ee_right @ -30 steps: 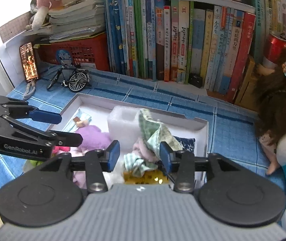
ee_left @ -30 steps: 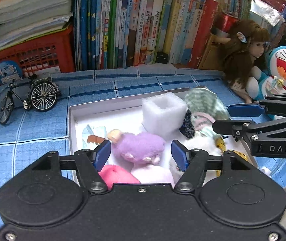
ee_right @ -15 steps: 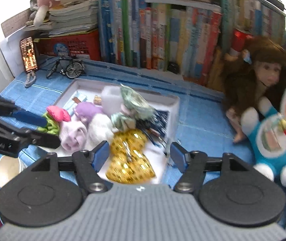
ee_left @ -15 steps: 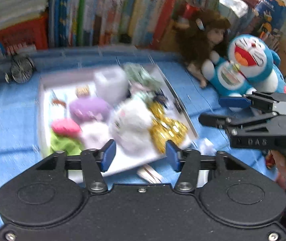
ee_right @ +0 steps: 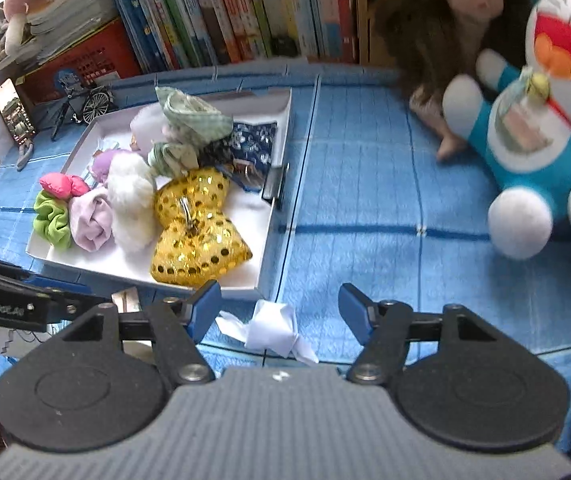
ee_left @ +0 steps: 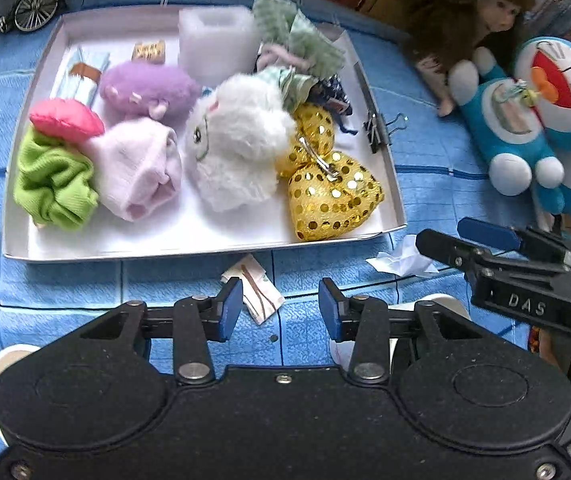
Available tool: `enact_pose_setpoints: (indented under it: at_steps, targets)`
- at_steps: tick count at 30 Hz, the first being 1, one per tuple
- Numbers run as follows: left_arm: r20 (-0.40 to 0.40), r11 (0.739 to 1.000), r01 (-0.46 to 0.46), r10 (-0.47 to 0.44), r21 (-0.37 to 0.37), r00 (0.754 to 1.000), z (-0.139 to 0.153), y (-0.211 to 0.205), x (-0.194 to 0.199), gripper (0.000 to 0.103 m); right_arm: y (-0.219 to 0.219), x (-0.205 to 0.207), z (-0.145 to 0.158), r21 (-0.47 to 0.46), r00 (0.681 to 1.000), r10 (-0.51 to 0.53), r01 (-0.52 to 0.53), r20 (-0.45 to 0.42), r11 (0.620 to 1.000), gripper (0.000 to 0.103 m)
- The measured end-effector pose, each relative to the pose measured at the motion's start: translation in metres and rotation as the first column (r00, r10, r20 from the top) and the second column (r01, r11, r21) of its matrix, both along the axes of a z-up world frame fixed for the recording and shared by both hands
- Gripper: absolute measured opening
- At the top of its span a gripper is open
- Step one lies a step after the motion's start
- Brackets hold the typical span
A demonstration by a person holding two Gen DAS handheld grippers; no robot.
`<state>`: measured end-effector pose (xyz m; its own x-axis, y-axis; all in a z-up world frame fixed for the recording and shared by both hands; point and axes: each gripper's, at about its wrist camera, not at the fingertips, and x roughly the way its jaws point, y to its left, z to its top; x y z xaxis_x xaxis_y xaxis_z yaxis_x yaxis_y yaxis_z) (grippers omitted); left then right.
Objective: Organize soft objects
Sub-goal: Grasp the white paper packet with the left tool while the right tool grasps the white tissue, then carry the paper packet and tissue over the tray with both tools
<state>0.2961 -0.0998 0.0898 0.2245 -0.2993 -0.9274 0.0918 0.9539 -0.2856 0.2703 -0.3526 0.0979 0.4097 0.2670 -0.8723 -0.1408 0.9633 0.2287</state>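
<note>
A white tray [ee_left: 205, 248] on the blue cloth holds several soft things: a white fluffy plush [ee_left: 237, 148], a gold sequin bow [ee_left: 329, 184], a green scrunchie [ee_left: 53, 184], a pale pink cloth [ee_left: 137, 168], a purple plush [ee_left: 145, 88] and green checked cloth [ee_left: 297, 40]. My left gripper [ee_left: 281, 304] hovers just in front of the tray, its jaws closing; a small folded packet [ee_left: 259, 292] lies beneath them, unpressed. To its right, my right gripper [ee_right: 279, 304] stands open over a crumpled white tissue [ee_right: 273, 326].
A long-haired doll [ee_left: 469, 16] and a blue cat plush [ee_left: 545, 120] sit at the right. A binder clip [ee_left: 379, 128] grips the tray's right rim. A toy bicycle [ee_left: 25, 4] and a row of books [ee_right: 225, 8] stand behind. A white cup [ee_left: 1, 364] sits near left.
Both grippers have drawn back from over the tray to the blue cloth in front of it. The left jaws have narrowed and the right jaws have widened.
</note>
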Motion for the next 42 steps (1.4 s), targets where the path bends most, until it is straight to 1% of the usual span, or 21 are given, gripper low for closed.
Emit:
enact_pose_setpoints:
  at_steps: [3, 7, 9, 11, 15, 18, 21, 24, 27, 30, 31, 32, 33, 34, 37, 40, 42]
  targets:
    - [-0.003, 1.0, -0.013, 0.013, 0.02, 1.0, -0.008, -0.006, 0.002, 0.038, 0.0, 0.001, -0.009, 0.004, 1.0, 0.002, -0.002, -0.011, 1.0, 0.076]
    - [0.011, 0.998, -0.03, 0.03, 0.059, 0.999, -0.015, -0.011, 0.004, 0.039, 0.001, 0.002, -0.018, -0.001, 1.0, 0.007, -0.007, -0.019, 1.0, 0.076]
    - [0.021, 0.995, -0.035, 0.033, 0.09, 0.999, -0.016, -0.011, 0.004, 0.041, 0.004, 0.0, -0.021, 0.0, 1.0, 0.023, -0.023, -0.007, 1.0, 0.076]
    - [0.02, 0.994, -0.043, 0.042, 0.099, 0.999, -0.018, -0.01, 0.005, 0.042, 0.005, 0.0, -0.022, 0.011, 1.0, 0.026, -0.026, -0.005, 1.0, 0.076]
    - [-0.026, 0.995, -0.07, 0.072, 0.076, 0.997, -0.031, -0.006, 0.009, 0.042, 0.005, 0.004, -0.025, 0.032, 1.0, 0.027, -0.026, -0.013, 0.999, 0.075]
    - [-0.042, 0.995, -0.083, 0.085, 0.061, 0.995, -0.037, -0.005, 0.01, 0.042, 0.001, 0.006, -0.029, 0.067, 0.999, 0.012, -0.01, -0.032, 0.998, 0.073]
    - [-0.033, 0.995, -0.083, 0.085, 0.055, 0.996, -0.038, -0.006, 0.009, 0.041, -0.004, 0.007, -0.031, 0.098, 0.999, -0.006, 0.01, -0.043, 0.995, 0.072]
    - [-0.036, 0.996, -0.079, 0.08, 0.033, 0.996, -0.038, -0.006, 0.009, 0.04, -0.012, 0.008, -0.031, 0.114, 0.998, -0.043, 0.048, -0.047, 0.992, 0.067]
    - [-0.035, 0.997, -0.073, 0.074, 0.027, 0.997, -0.038, -0.007, 0.007, 0.039, -0.019, 0.011, -0.033, 0.15, 0.996, -0.062, 0.072, -0.07, 0.986, 0.067]
    - [-0.025, 0.997, -0.069, 0.069, 0.033, 0.997, -0.04, -0.009, 0.006, 0.037, -0.013, 0.011, -0.037, 0.126, 0.996, -0.038, 0.047, -0.077, 0.991, 0.065]
    - [-0.022, 0.997, -0.066, 0.066, 0.032, 0.998, -0.041, -0.011, 0.006, 0.035, -0.01, 0.012, -0.039, 0.12, 0.996, -0.032, 0.041, -0.082, 0.992, 0.061]
    - [-0.019, 0.998, -0.061, 0.062, 0.029, 0.998, -0.041, -0.01, 0.006, 0.029, -0.008, 0.012, -0.041, 0.114, 0.996, -0.03, 0.04, -0.089, 0.993, 0.05]
    - [-0.021, 0.998, -0.057, 0.057, 0.025, 0.998, -0.041, -0.01, 0.005, 0.026, -0.006, 0.012, -0.043, 0.105, 0.995, -0.033, 0.043, -0.094, 0.994, 0.045]
    - [-0.023, 0.998, -0.053, 0.053, 0.02, 0.998, -0.041, -0.01, 0.005, 0.026, -0.005, 0.012, -0.044, 0.096, 0.995, -0.039, 0.048, -0.095, 0.994, 0.033]
    - [-0.017, 0.999, -0.034, 0.034, 0.016, 0.999, -0.037, -0.011, 0.001, 0.026, -0.007, 0.008, -0.04, 0.104, 0.996, -0.038, 0.046, -0.08, 0.993, 0.033]
    - [0.019, 1.0, -0.007, 0.007, 0.017, 1.0, -0.027, -0.013, -0.005, 0.026, -0.009, 0.003, -0.028, 0.082, 0.998, -0.046, 0.05, -0.048, 0.995, 0.033]
    - [0.047, 1.0, -0.004, 0.004, 0.005, 0.999, -0.018, -0.013, -0.008, 0.026, -0.012, -0.001, -0.016, 0.056, 0.998, -0.064, 0.064, -0.009, 0.996, 0.033]
